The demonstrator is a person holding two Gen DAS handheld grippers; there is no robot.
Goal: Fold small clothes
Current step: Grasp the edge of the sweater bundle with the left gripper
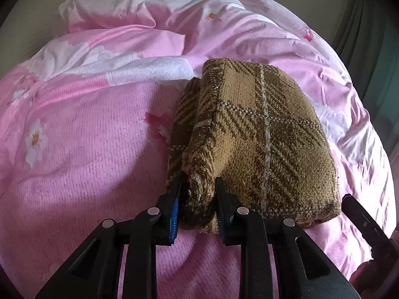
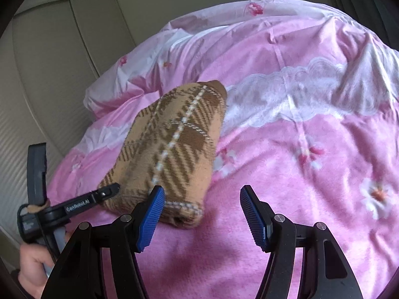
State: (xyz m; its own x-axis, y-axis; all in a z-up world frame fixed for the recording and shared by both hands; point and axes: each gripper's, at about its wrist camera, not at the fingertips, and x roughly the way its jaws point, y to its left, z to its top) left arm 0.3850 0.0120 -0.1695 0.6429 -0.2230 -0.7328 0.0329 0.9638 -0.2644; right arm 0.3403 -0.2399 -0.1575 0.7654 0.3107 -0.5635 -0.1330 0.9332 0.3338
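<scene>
A brown plaid knit garment point(image 1: 251, 134) lies folded into a thick bundle on the pink bedding. My left gripper point(image 1: 198, 178) is shut on a fold at the bundle's near left corner, with cloth bunched between its blue pads. In the right wrist view the same garment point(image 2: 174, 144) lies ahead and to the left. My right gripper point(image 2: 202, 188) stands open over the bedding just right of the garment's near end, with nothing between its fingers. One finger point(image 2: 104, 193) of the left gripper reaches the garment's left edge there.
A rumpled pink floral duvet point(image 1: 82, 137) covers the bed, with a pillow point(image 1: 117, 7) at the far end. Cream panels point(image 2: 57, 79) stand to the left and a dark curtain point(image 1: 366, 25) to the right. A hand point(image 2: 32, 261) holds the left gripper's handle.
</scene>
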